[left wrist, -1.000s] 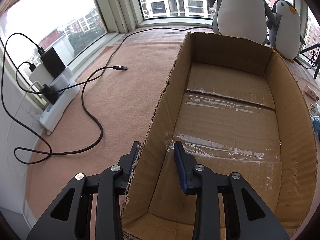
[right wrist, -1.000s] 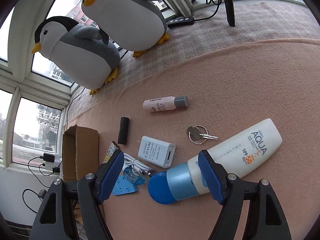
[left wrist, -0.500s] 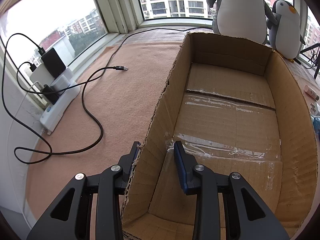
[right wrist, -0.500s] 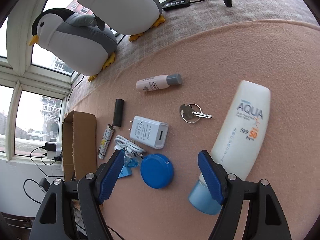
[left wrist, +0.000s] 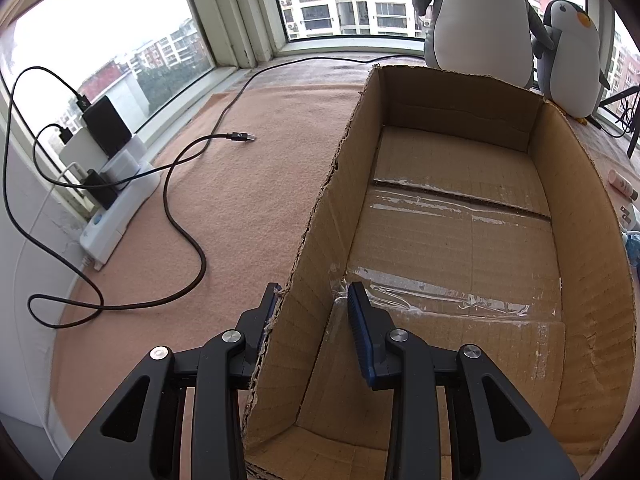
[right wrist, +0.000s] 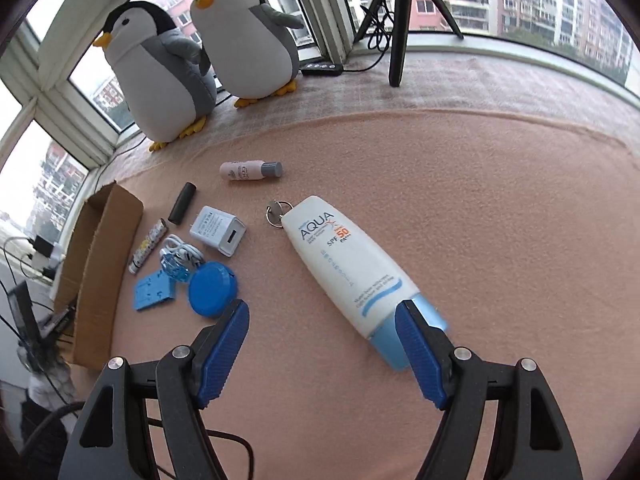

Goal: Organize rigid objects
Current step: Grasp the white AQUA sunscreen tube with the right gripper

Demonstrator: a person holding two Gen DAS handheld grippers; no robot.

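Note:
My left gripper [left wrist: 312, 300] straddles the near left wall of an empty open cardboard box [left wrist: 316, 232], one finger outside, one inside, with a gap beside the wall. My right gripper [right wrist: 322, 320] is open and empty above the carpet. A white AQUA sunscreen bottle [right wrist: 344, 260] lies flat, its blue cap by my right finger. Left of it lie a round blue lid [right wrist: 212, 290], a white charger [right wrist: 218, 230], a white cable [right wrist: 180, 250], a blue card [right wrist: 154, 290], a patterned tube [right wrist: 147, 245], a black cylinder [right wrist: 182, 202], a pink tube [right wrist: 250, 170] and keys [right wrist: 276, 212].
The box also shows at the left in the right wrist view [right wrist: 98, 240]. Two plush penguins [right wrist: 200, 64] stand by the window. A tripod [right wrist: 396, 20] stands at the back. A power strip [left wrist: 116, 208] with black cables [left wrist: 188, 236] lies left of the box.
The right gripper has pulled back and turned; the sunscreen bottle, earlier between its fingers, now lies mostly ahead of them on the carpet. The left gripper and box have not moved.

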